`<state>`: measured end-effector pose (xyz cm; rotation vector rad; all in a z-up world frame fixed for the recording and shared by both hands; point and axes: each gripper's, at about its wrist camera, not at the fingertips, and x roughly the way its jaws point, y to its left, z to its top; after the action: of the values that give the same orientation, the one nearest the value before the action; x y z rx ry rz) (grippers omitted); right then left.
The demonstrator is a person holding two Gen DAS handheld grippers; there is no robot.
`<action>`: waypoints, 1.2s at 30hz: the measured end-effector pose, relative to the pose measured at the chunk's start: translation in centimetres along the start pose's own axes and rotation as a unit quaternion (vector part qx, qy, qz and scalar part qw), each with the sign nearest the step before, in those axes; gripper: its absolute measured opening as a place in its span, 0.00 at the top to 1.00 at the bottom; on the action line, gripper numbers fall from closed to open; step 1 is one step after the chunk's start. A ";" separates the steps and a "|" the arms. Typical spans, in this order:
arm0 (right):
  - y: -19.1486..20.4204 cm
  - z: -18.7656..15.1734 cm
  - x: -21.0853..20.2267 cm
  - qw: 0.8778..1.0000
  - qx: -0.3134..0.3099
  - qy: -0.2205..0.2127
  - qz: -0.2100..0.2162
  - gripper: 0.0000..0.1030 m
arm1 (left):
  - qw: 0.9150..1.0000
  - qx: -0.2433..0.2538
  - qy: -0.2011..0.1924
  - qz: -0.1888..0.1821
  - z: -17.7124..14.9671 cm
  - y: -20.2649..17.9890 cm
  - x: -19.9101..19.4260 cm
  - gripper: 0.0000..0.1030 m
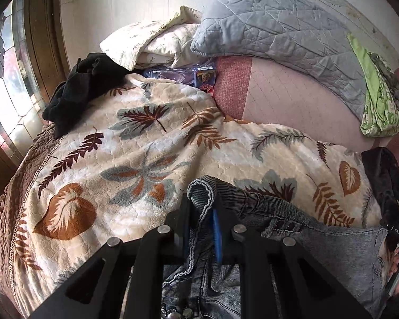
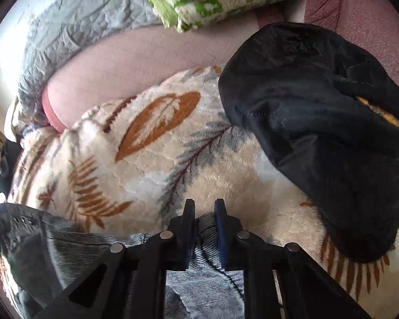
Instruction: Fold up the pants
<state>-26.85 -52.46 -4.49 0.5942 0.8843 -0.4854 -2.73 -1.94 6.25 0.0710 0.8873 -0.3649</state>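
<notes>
Both grippers, left [image 1: 202, 212] and right [image 2: 204, 212], are pinched tight on the grey jeans [image 1: 319, 242], which hang bunched over the leafy blanket [image 1: 146, 146]. No neat fold showing yet, so I'd say it's early. Black clothes [image 2: 319, 122] sit nearby.

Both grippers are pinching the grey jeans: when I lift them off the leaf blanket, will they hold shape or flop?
Probably flop: the jeans already sag and crease between the left gripper and right gripper. They look like thick denim, so likely heavy. The plush blanket may drag on them.
</notes>
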 end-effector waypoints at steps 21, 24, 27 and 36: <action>-11.6 -18.7 -15.5 0.994 0.079 -0.017 0.068 0.86 | 0.999 -0.033 -0.041 -0.005 -20.0 8.7 -14.7 0.85; -12.1 -21.7 -15.6 0.997 0.065 0.012 0.051 0.86 | 1.000 -0.024 -0.002 0.014 -23.3 9.4 -13.2 0.85; -13.3 -22.4 -14.3 0.995 0.067 0.071 0.036 0.78 | 0.997 -0.041 0.061 0.017 -25.1 10.7 -11.0 0.82; -12.3 -19.1 -19.9 0.997 0.069 0.022 0.031 0.50 | 0.996 -0.053 0.047 0.061 -24.7 14.0 -15.6 0.78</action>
<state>-56.14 -46.03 -0.88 0.7599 0.8766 -0.4818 -25.32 20.72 1.35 0.0444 0.9899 -0.2017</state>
